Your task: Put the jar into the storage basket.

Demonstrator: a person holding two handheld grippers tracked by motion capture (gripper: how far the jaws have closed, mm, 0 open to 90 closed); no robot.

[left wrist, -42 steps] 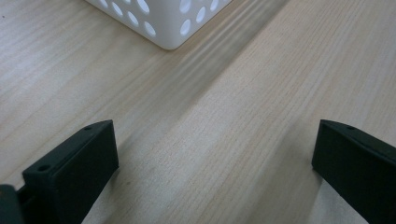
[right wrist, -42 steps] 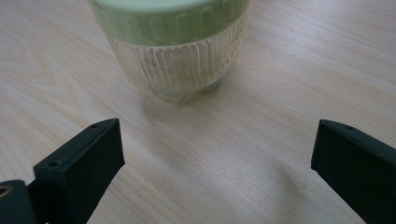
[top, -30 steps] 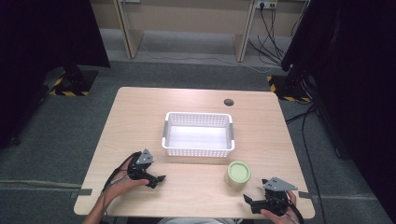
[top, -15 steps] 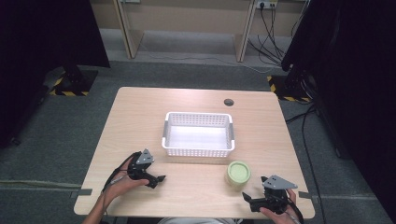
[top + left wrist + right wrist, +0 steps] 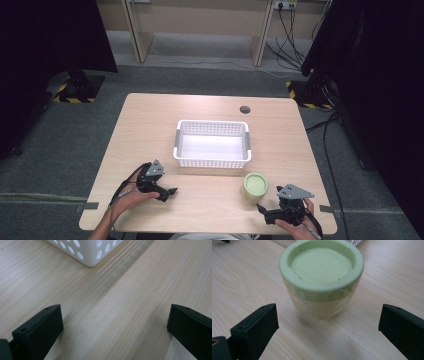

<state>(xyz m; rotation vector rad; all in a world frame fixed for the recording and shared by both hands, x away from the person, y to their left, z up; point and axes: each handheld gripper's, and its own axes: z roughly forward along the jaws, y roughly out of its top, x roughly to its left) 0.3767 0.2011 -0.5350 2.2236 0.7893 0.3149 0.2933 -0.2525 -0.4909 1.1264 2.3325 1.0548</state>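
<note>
Basket (image 5: 212,143): white, mid-table, landmark for all below.
Left gripper (image 5: 169,192): low beside basket's near-left corner, jaws spread wide over bare table (image 5: 120,302), gripping nothing.
Cup (image 5: 255,185): pale green, lidded, upright, just off basket's near-right corner.
Right gripper (image 5: 262,210): nearer hand, jaws wide apart, empty, cup straight ahead and centred between them, untouched.
Right hand (image 5: 295,226): low at table's near edge, aimed toward basket.
</note>
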